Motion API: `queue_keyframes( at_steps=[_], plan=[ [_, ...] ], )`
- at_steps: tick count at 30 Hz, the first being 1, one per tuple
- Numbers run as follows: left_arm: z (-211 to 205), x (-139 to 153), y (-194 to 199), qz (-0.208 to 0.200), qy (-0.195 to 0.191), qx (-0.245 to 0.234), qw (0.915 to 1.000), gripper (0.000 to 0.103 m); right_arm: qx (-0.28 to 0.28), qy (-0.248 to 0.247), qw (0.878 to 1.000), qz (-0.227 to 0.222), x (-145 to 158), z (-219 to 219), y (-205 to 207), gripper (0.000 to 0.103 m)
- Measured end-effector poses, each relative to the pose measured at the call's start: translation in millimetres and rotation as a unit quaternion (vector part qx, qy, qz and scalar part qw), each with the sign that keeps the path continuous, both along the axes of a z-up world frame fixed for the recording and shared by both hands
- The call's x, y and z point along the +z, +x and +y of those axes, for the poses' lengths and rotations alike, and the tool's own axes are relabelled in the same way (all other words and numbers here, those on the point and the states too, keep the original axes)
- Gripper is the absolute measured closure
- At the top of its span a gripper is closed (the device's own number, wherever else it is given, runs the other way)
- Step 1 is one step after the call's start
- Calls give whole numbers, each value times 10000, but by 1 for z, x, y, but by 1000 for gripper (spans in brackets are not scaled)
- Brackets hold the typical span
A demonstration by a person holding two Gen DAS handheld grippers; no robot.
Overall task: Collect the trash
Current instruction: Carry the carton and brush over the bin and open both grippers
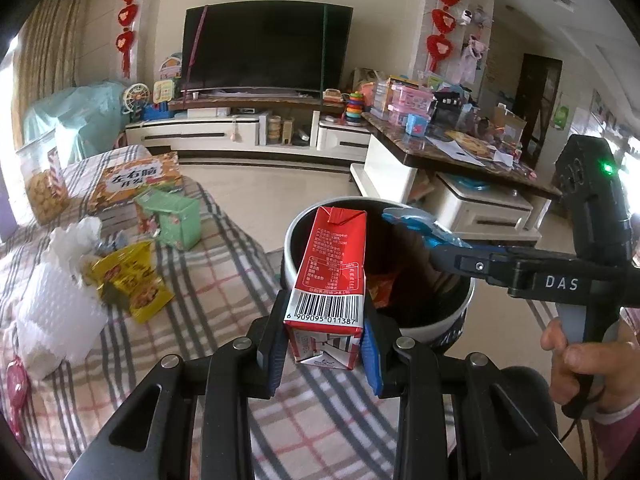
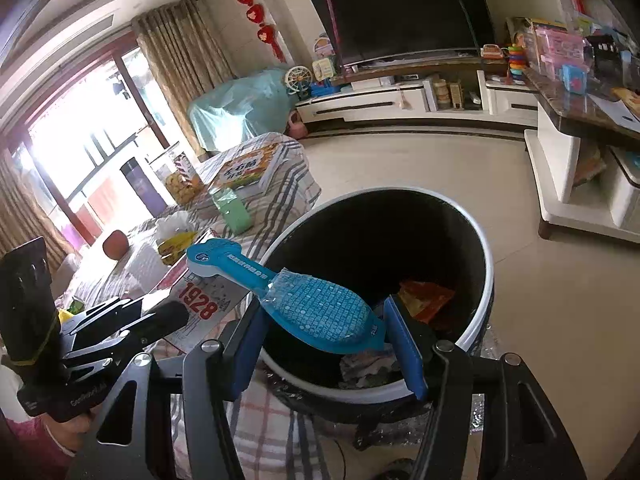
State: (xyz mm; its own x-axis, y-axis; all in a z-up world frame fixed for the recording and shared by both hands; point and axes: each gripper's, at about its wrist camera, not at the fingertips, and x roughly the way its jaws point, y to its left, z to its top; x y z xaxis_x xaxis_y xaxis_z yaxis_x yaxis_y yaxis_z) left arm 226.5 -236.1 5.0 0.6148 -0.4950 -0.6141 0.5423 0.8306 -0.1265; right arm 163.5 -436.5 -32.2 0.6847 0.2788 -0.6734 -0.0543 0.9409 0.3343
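Note:
My left gripper is shut on a red and white milk carton and holds it at the near rim of the round trash bin. My right gripper is shut on a blue blister pack and holds it over the bin's near rim; the pack also shows in the left wrist view. The carton shows in the right wrist view. Orange wrappers lie inside the bin. A yellow snack bag, white crumpled paper and a green box lie on the plaid cloth.
A plaid-covered table holds an orange game box and a snack jar. A cluttered dark-topped table stands to the right. A TV on a white cabinet is at the far wall, with tiled floor between.

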Motion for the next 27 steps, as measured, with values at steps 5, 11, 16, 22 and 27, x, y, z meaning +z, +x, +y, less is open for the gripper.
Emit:
queue_keyframes(
  at_steps=[5, 11, 16, 22, 27],
  plan=[
    [-11, -1, 8, -8, 23, -42, 10000, 73, -68, 0, 10000, 45, -2, -7, 5, 43],
    [-22, -4, 15, 38, 78, -48, 10000, 73, -96, -23, 9998, 148, -7, -13, 13, 43],
    [-31, -4, 23, 52, 141, -56, 9999, 73, -107, -24, 9997, 228, -11, -17, 19, 43],
    [-40, -5, 30, 94, 186, -48, 9998, 73, -135, -68, 9994, 311, -13, -21, 27, 43],
    [-46, -6, 34, 189, 157, -85, 9997, 72, -163, -56, 9991, 375, -14, -23, 31, 43]
  ],
)
